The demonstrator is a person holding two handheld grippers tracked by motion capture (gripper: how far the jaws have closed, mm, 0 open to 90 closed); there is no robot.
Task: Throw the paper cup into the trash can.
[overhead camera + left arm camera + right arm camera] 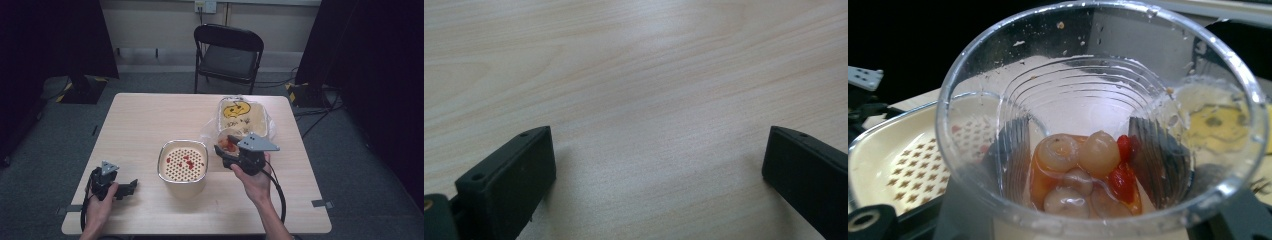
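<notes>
1. The right gripper (226,148) sits right of the table's (150,115) middle, held by the person's right hand (256,181); its jaws are clamped on a clear plastic cup (1100,117).
2. In the right gripper view the dark jaws show through the cup's walls on either side. At the bottom of the cup lie pale round fruit pieces (1075,155) with red bits (1122,175) in orange liquid.
3. The cup is held just to the right of a cream perforated strainer basin with a metal rim (183,163), which stands near the table's middle and holds a few red bits (187,161).
4. Behind the cup a cream tray with a yellow drawing (242,116) rests on clear plastic wrap.
5. The left gripper (131,186) lies low at the table's near left corner in the left hand (101,199), well apart from the basin. Its jaws are spread wide over bare wood, holding nothing.
6. A black folding chair (228,52) stands beyond the far edge.
</notes>
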